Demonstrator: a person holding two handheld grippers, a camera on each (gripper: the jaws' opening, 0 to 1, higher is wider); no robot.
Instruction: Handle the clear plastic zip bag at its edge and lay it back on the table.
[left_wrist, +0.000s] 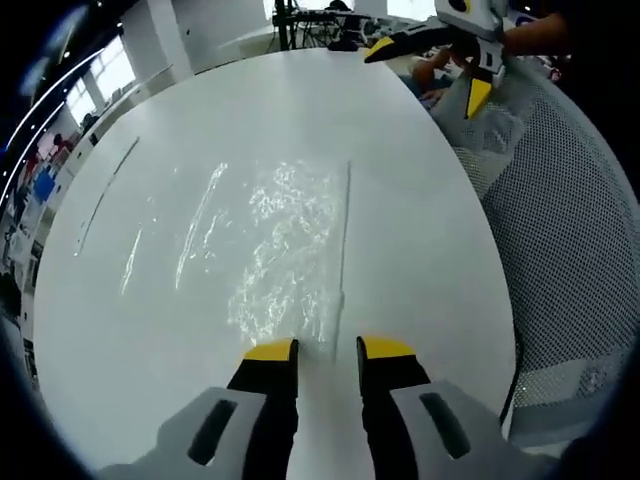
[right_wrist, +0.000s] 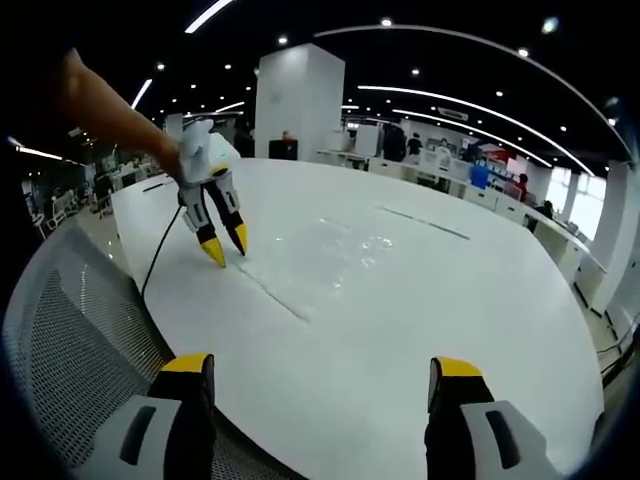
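The clear plastic zip bag (left_wrist: 275, 250) is lying flat on the white tabletop (left_wrist: 420, 230), its crinkled film catching the light and its straight zip edge (left_wrist: 344, 240) running away from the left gripper (left_wrist: 328, 350). It is judged to be very light, limp and slippery, likely to cling to the surface, so a pinch at the stiffer zip edge is being recommended over the loose film. The left gripper's fingers are being held a little apart just at the bag's near end, clamped on nothing. The right gripper (right_wrist: 325, 375) is being held well back near the tabletop's rim, its fingers wide apart and empty. A mesh chair (right_wrist: 80, 330) is standing beside that rim, and nothing is seen obstructing the bag.
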